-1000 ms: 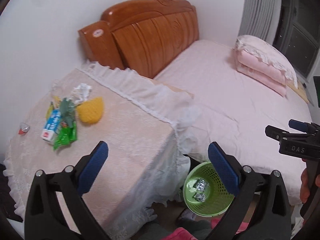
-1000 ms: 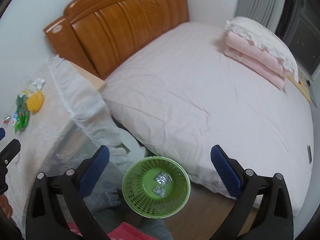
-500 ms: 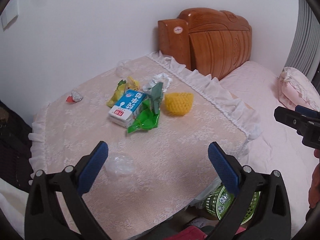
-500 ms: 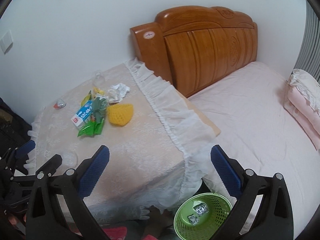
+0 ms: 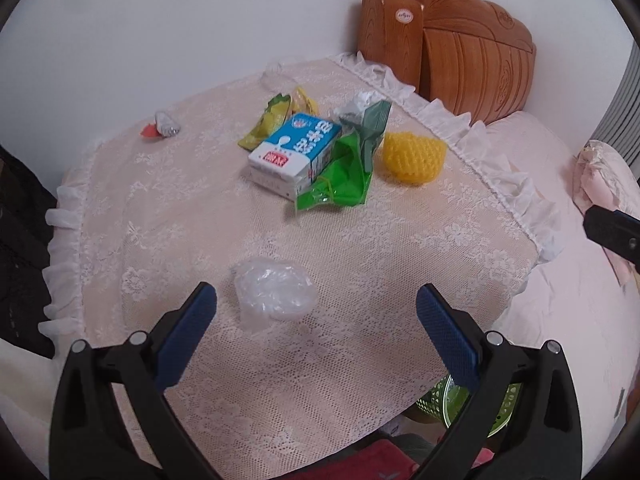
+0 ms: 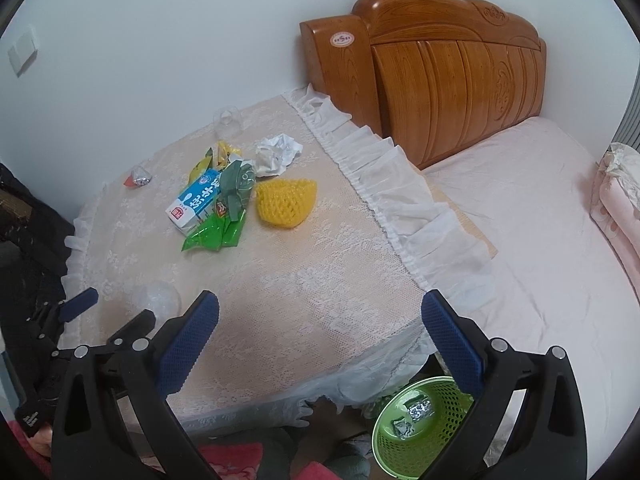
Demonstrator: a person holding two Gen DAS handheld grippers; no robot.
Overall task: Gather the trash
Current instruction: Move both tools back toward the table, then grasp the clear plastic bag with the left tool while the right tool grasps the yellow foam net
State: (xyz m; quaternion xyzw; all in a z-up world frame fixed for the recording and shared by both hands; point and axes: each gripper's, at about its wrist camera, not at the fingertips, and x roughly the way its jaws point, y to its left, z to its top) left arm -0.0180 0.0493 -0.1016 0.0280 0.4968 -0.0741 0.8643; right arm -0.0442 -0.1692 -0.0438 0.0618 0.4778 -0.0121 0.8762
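Trash lies on a lace-covered table (image 5: pixel 360 264): a blue-white milk carton (image 5: pixel 296 154), a green wrapper (image 5: pixel 344 180), a yellow foam net (image 5: pixel 414 156), crumpled white paper (image 6: pixel 276 155), a yellow wrapper (image 5: pixel 276 120), a small red-silver wrapper (image 5: pixel 160 130) and a clear crumpled plastic film (image 5: pixel 274 290). My left gripper (image 5: pixel 316 320) is open and empty, just above the near table edge with the film between its fingers' line. My right gripper (image 6: pixel 320 324) is open and empty over the table's front. A green basket (image 6: pixel 416 416) with two foil scraps stands on the floor below.
A bed (image 6: pixel 540 220) with a wooden headboard (image 6: pixel 440 64) lies to the right, with folded pink bedding (image 6: pixel 616 200) at its far end. A clear glass cup (image 6: pixel 228 120) stands at the table's back by the wall. Dark fabric (image 5: pixel 20 220) hangs at the left.
Both grippers have swung left from the basket and bed toward the table. The left gripper has come closer to the clear plastic film. Both stay open and empty.
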